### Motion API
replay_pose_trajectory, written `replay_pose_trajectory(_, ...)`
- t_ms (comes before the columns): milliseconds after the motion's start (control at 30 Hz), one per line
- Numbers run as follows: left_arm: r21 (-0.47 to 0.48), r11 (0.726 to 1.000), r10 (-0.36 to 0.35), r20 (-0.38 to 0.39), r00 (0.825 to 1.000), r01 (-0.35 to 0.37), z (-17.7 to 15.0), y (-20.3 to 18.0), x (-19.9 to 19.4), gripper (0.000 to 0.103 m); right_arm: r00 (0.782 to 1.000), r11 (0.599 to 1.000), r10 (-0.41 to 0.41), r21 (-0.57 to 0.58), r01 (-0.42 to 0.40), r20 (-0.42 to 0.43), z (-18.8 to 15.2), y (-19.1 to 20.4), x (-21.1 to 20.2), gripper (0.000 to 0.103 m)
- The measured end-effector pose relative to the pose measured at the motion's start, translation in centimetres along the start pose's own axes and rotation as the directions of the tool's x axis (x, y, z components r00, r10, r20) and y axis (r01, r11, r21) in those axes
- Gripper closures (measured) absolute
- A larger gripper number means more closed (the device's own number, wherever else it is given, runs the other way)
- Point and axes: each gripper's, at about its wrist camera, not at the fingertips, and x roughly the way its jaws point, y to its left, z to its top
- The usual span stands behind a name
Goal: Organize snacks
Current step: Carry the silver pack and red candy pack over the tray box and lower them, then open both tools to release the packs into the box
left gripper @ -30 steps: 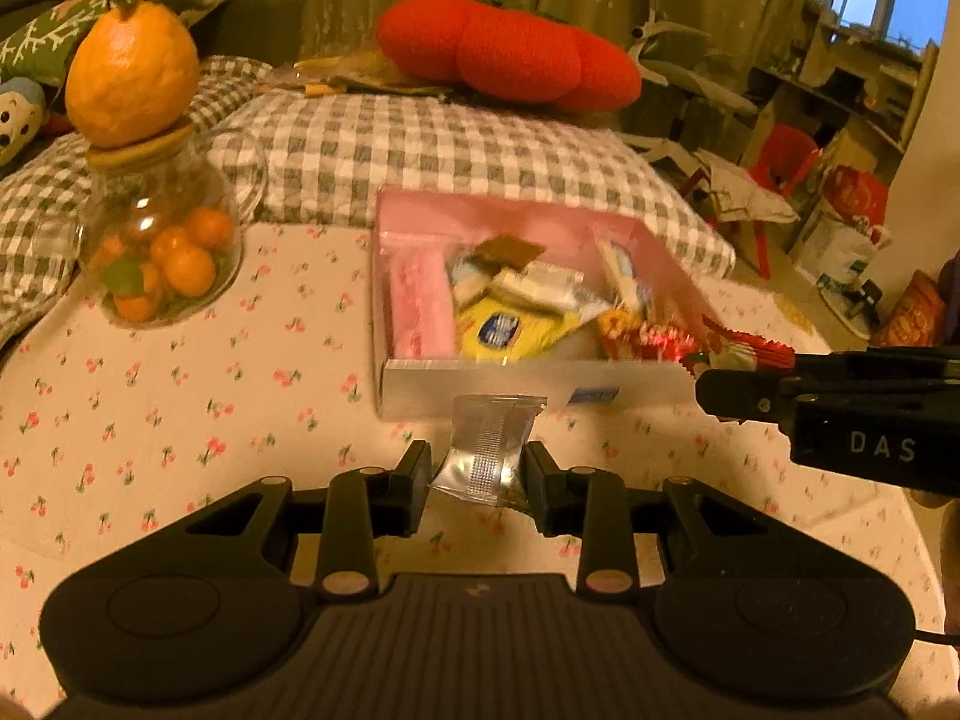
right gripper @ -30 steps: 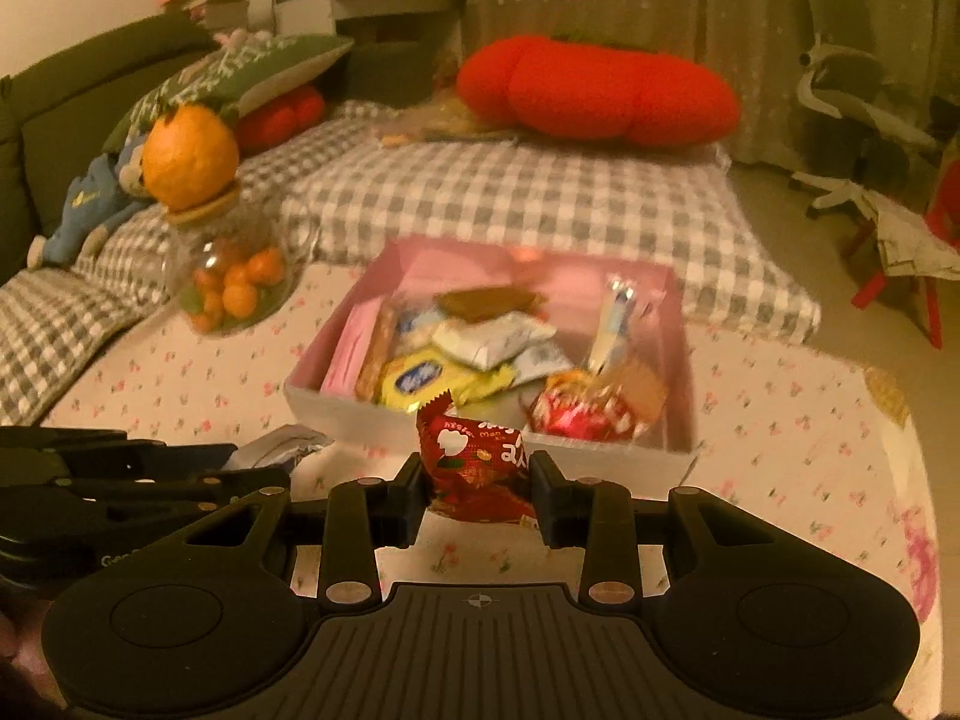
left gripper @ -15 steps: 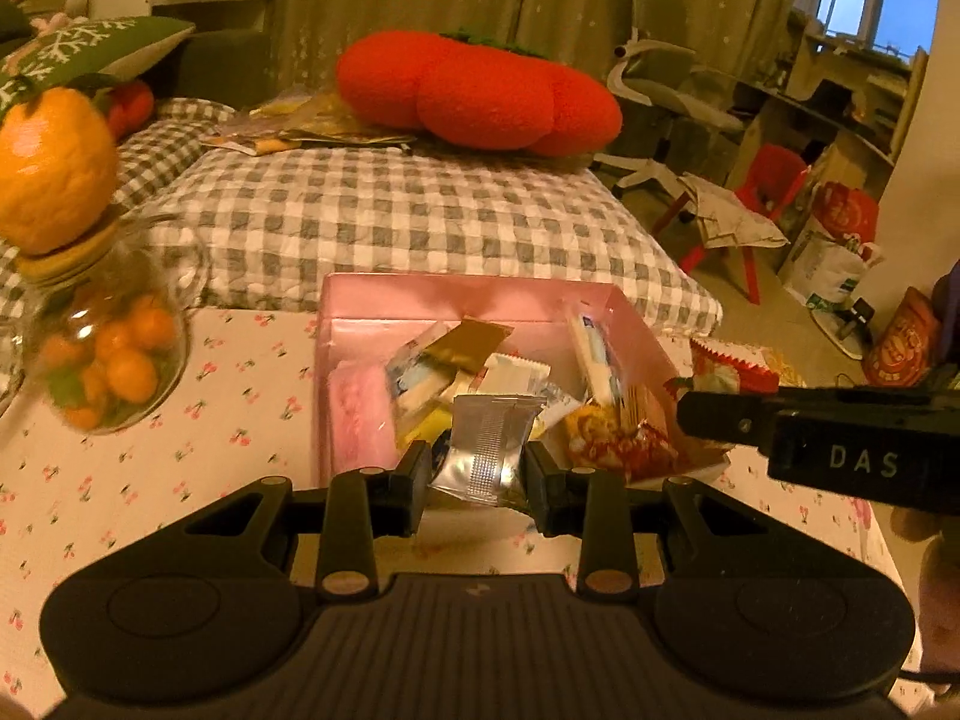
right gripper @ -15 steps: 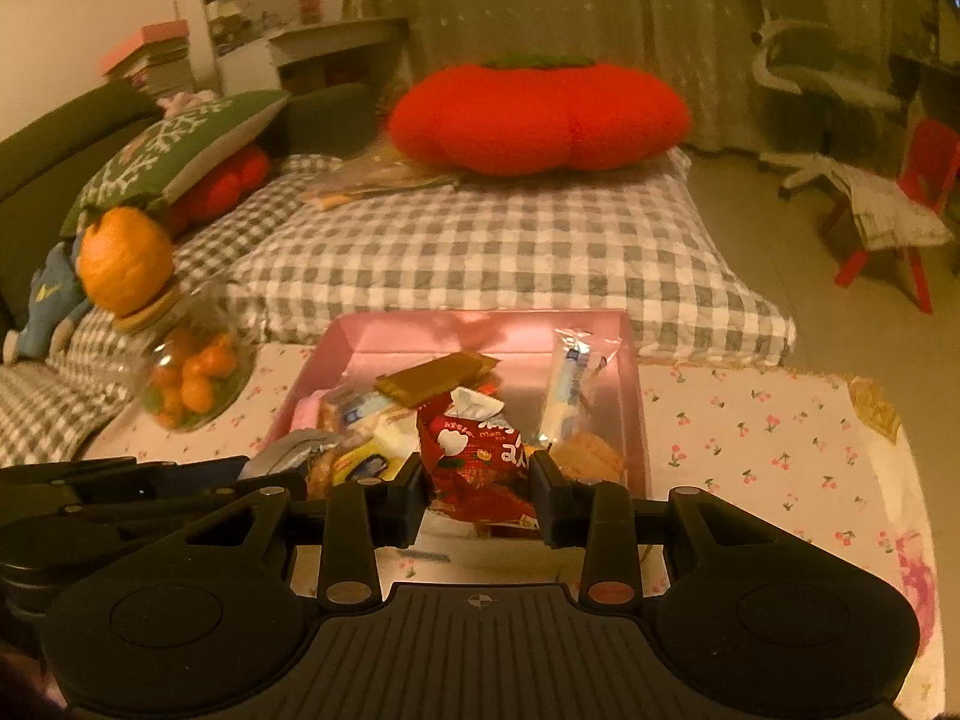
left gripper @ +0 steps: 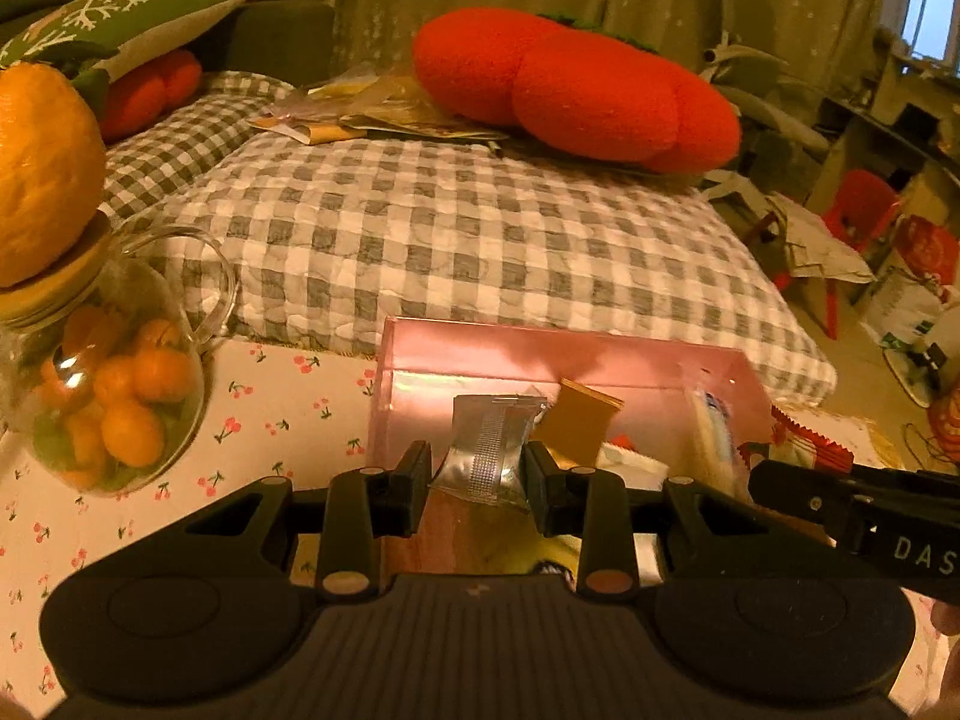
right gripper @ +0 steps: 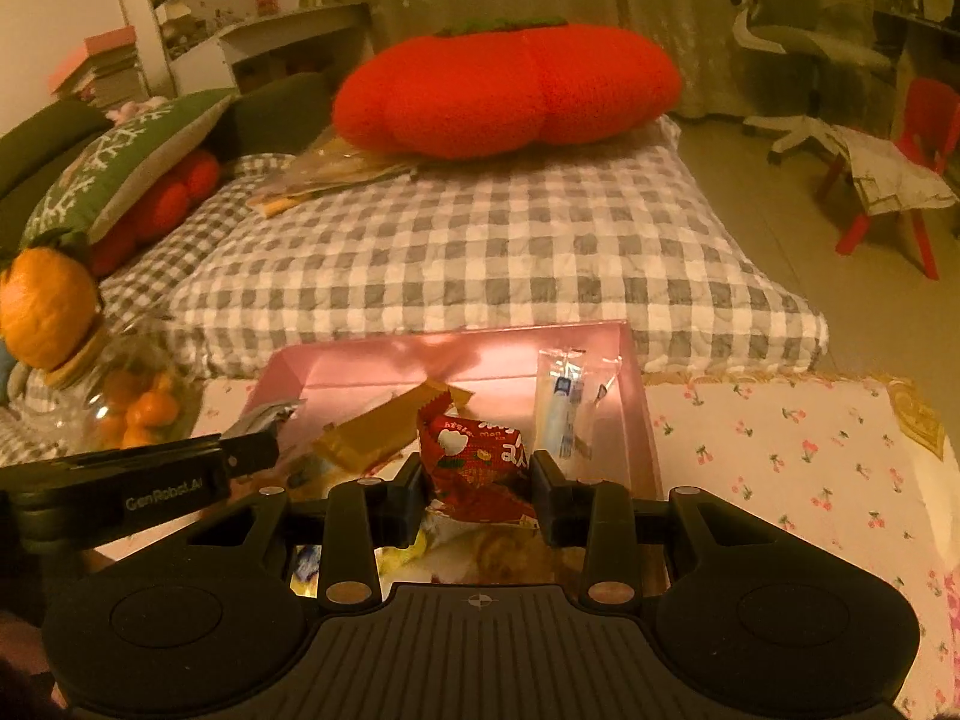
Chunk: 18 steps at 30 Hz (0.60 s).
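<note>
Two snacks are up over the pink box [right gripper: 636,414], one per gripper, each poised for a drop among the wrappers inside. Left gripper [left gripper: 477,471] has its jaws clamped on a crinkled silver packet [left gripper: 489,450], pinched at the waist so it stands upright. Right gripper [right gripper: 477,480] squeezes a red packet [right gripper: 474,456] with white print, puffy, probably sweets. Box sits on the cherry-print cloth [right gripper: 780,480].

Snacks [right gripper: 564,408] lie in the box [right gripper: 636,414], jar [left gripper: 114,384] to its left.
</note>
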Motion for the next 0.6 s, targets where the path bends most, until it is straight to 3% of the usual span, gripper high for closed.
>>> replay_pose_trajectory(600, 0.084, 0.996, 0.032, -0.021, 0.999, -0.030, 1.0, -1.2, 3.4, 0.072, 0.999, 1.000, -0.026, 0.001, 0.026, -0.036, 1.6, -0.5, 5.4, 0.068)
